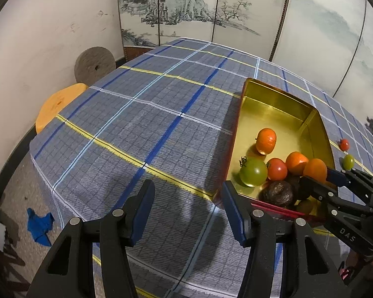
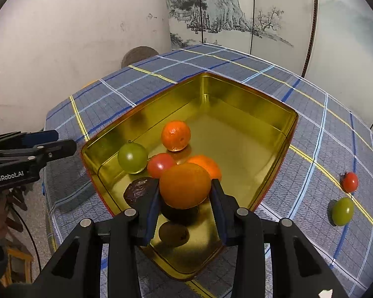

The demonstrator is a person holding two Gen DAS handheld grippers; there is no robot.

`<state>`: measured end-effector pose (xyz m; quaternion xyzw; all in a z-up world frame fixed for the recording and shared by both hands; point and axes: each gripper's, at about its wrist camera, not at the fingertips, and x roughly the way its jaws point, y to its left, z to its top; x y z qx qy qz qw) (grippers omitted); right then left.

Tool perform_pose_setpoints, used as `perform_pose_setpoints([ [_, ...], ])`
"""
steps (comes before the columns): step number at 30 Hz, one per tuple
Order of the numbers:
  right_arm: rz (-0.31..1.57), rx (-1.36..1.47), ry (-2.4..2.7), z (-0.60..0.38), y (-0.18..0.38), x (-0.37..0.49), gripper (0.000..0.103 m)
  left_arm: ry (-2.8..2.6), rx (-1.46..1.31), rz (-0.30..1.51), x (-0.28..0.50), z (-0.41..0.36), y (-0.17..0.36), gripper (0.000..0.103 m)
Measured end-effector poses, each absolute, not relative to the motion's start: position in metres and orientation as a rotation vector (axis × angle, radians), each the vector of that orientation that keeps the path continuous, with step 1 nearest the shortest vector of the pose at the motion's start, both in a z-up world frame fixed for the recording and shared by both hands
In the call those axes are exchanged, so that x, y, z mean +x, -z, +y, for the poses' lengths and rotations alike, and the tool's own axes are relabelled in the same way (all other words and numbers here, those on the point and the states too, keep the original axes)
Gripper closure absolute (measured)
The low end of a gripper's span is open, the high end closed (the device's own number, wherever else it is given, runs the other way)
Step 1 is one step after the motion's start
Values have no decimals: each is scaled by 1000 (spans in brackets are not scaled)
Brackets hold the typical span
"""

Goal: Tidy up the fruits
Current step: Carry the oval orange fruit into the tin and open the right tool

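Observation:
A gold tin box (image 2: 273, 114) (image 1: 256, 94) sits on the checked tablecloth. My right gripper (image 2: 185, 188) (image 1: 318, 173) is shut on an orange (image 2: 184, 185) (image 1: 315, 169) and holds it over the box's near end. Inside the box lie a second orange (image 2: 175, 135) (image 1: 266, 140), a third orange (image 1: 296, 162), a green tomato (image 2: 132, 157) (image 1: 253, 172), a red tomato (image 2: 160, 165) (image 1: 277, 168) and dark brown fruits (image 2: 139, 190) (image 1: 277, 192). A red tomato (image 2: 349, 181) (image 1: 344, 144) and a green tomato (image 2: 342, 211) (image 1: 348, 162) lie on the cloth right of the box. My left gripper (image 1: 189, 206) (image 2: 62, 141) is open and empty, left of the box.
The tablecloth (image 1: 136, 124) covers a table with edges at left and front. An orange stool (image 1: 59, 104) and a grey stone disc (image 1: 94, 64) stand beyond the left edge. A painted folding screen (image 1: 186, 7) stands behind.

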<state>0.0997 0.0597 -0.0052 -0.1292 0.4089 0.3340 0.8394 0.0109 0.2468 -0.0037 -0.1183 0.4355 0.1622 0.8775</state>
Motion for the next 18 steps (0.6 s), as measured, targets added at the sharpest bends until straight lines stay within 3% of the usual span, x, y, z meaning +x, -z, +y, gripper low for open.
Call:
perform_pose_setpoints([
  [18,876,-276,-705,65,12,100,65,-322,-260,913,10,244,7,46],
])
